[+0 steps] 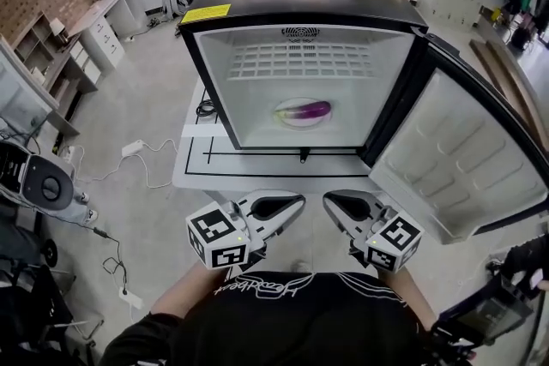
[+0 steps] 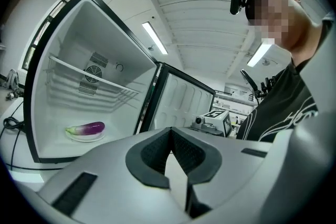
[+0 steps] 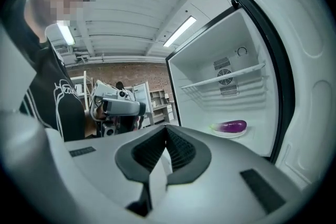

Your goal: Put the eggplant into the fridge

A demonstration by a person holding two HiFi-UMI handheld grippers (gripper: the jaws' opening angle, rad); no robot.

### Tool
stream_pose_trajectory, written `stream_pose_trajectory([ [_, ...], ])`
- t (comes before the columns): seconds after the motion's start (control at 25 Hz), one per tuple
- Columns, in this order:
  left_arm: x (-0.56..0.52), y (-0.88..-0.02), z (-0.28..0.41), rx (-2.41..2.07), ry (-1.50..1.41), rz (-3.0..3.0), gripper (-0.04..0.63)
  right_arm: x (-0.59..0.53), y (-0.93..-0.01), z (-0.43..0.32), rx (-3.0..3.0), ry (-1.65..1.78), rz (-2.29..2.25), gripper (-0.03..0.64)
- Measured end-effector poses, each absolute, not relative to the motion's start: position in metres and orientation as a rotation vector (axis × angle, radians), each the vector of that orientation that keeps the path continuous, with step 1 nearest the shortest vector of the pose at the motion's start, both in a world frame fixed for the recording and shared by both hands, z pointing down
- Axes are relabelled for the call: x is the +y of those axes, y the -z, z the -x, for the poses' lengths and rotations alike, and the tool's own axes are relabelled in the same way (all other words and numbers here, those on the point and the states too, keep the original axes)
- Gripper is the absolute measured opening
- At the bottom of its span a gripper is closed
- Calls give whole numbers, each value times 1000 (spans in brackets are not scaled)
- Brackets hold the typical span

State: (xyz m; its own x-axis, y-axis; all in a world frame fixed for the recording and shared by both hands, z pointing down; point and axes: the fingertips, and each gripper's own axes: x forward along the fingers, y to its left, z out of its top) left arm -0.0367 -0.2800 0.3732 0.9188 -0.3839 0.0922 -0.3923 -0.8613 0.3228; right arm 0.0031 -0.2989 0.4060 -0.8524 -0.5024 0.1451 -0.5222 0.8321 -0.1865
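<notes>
A purple eggplant (image 1: pixel 309 110) lies on a white plate (image 1: pixel 290 119) on the floor of the open black fridge (image 1: pixel 300 0), under its wire shelf (image 1: pixel 300 60). Both grippers hang side by side in front of the fridge, close to the person's chest and well short of the opening. My left gripper (image 1: pixel 296 201) is shut with nothing in it, and so is my right gripper (image 1: pixel 330 200). The left gripper view shows its jaws (image 2: pixel 171 132) closed and the eggplant (image 2: pixel 86 127) far off at the left. The right gripper view shows closed jaws (image 3: pixel 165 128) and the eggplant (image 3: pixel 232 125) at the right.
The fridge door (image 1: pixel 463 159) stands swung wide open to the right, near my right gripper. The fridge sits on a white board (image 1: pixel 193 163) with black lines. Cables (image 1: pixel 141 159) and a machine (image 1: pixel 39 184) lie on the floor at the left. People stand behind the fridge.
</notes>
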Motion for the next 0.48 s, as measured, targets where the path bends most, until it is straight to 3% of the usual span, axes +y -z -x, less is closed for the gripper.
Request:
stream_pose_trajectory([
  [0.48, -167, -347, 95, -539, -16, -2782, 8, -179, -376, 56, -2936, -258, -863, 8],
])
